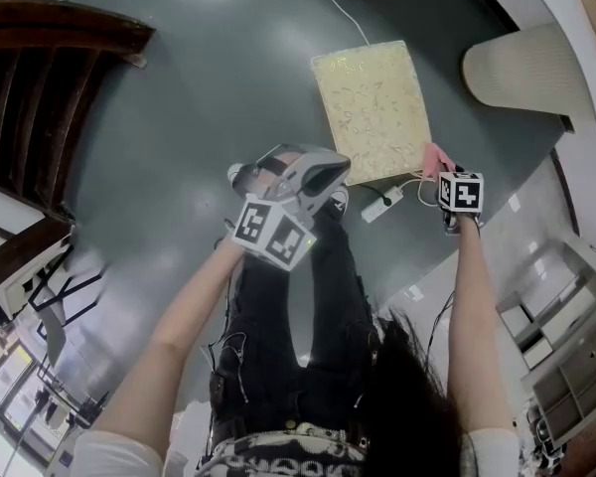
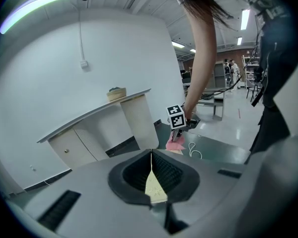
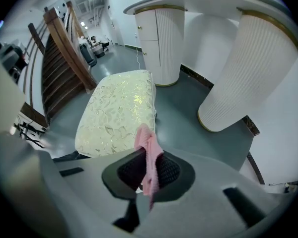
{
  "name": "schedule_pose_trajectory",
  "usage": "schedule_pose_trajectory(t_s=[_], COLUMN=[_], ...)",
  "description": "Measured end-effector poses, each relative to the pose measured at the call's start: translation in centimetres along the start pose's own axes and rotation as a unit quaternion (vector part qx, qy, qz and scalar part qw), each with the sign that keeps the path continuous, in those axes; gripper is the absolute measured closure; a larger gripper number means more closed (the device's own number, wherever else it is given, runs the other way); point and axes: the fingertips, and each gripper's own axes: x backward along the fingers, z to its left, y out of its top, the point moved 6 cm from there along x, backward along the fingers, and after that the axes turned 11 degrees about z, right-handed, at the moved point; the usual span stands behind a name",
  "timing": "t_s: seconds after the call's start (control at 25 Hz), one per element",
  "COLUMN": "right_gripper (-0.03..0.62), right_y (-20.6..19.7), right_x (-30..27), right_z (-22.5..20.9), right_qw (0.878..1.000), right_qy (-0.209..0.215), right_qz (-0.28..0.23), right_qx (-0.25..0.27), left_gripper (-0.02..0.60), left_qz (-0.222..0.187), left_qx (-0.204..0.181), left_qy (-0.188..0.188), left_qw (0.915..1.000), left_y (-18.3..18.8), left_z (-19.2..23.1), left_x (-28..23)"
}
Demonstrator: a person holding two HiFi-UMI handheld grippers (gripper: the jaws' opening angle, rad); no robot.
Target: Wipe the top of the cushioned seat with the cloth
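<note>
The cushioned seat [image 1: 372,112] is a cream, leaf-patterned pad standing on the grey floor. My right gripper [image 1: 447,189] hangs beside its near right corner and is shut on a pink cloth [image 1: 435,157]. In the right gripper view the cloth [image 3: 148,150] sticks up between the jaws of the right gripper [image 3: 148,157], just short of the seat [image 3: 116,110]. My left gripper [image 1: 313,179] hovers off the seat's near left corner, jaws together and holding nothing. In the left gripper view, the left gripper [image 2: 151,158] points at the right gripper's marker cube [image 2: 177,117] and the cloth [image 2: 175,144].
A white fluted pedestal [image 1: 521,68] stands right of the seat, seen close in the right gripper view [image 3: 243,78]. Dark wooden railings [image 1: 40,58] fill the left side. A white power strip with cable [image 1: 382,205] lies by the seat's near edge. The person's dark-trousered legs [image 1: 298,336] are below.
</note>
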Motion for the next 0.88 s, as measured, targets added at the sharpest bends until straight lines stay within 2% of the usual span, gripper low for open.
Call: schedule_pose_trajectory(t_s=[0.28, 0.68, 0.88], right_gripper=[0.585, 0.583, 0.583], right_y=[-0.1, -0.6, -1.2], right_x=[3.9, 12.6, 17.6], right_z=[2.5, 8.6, 11.7], right_qw=[0.998, 0.988, 0.979], right_qy=[0.030, 0.084, 0.110], right_qz=[-0.046, -0.126, -0.172], right_qx=[-0.009, 0.027, 0.000], left_gripper=[0.575, 0.575, 0.575], left_qz=[-0.004, -0.004, -0.009], left_qx=[-0.017, -0.022, -0.012], left_qy=[0.002, 0.020, 0.021], left_qw=[0.9998, 0.9996, 0.9997], left_y=[2.4, 6.7, 8.8], left_z=[-0.5, -0.8, -2.0], left_x=[1.6, 5.7, 8.6])
